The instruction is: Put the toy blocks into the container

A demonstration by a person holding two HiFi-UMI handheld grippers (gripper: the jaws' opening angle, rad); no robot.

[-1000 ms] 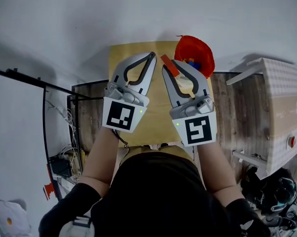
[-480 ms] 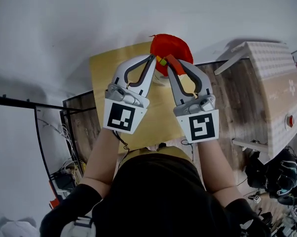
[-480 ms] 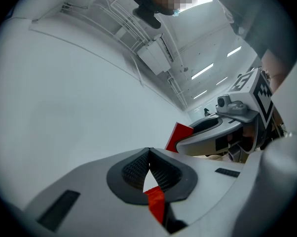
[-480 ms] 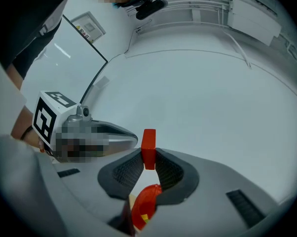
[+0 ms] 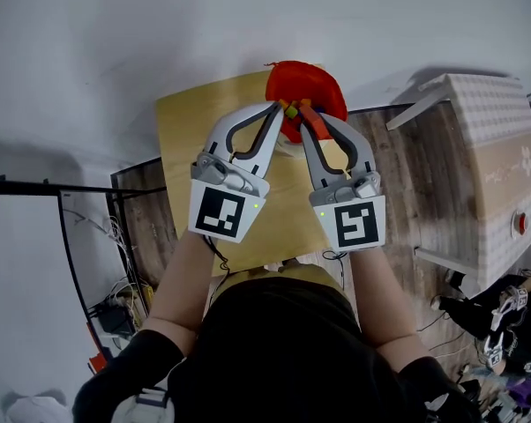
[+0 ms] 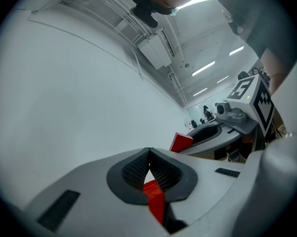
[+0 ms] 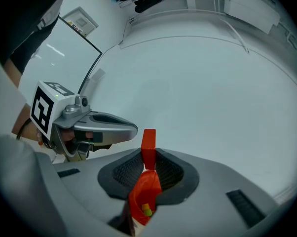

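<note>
An orange-red toy block (image 5: 309,116) (image 7: 148,142) stands upright between the pads of my right gripper (image 5: 306,111) (image 7: 148,156), which is shut on it. The block hangs over the near rim of the red container (image 5: 311,82) (image 7: 141,201), which sits at the far edge of the yellow table (image 5: 190,135). A small yellow-green block lies inside the container. My left gripper (image 5: 278,106) (image 6: 148,154) is shut with nothing between its pads, its tips close beside the right gripper's tips and over the same rim. The left gripper view also shows the held block (image 6: 181,142).
A white cabinet with a patterned top (image 5: 490,139) stands to the right on a wooden floor (image 5: 424,174). A black rack (image 5: 36,188) and cables (image 5: 115,315) are at the left. A pale wall (image 5: 160,25) lies beyond the table.
Both grippers have moved together toward the red container. Their tips were short of it and to its left. Now they are over its near rim, with the block still held.
</note>
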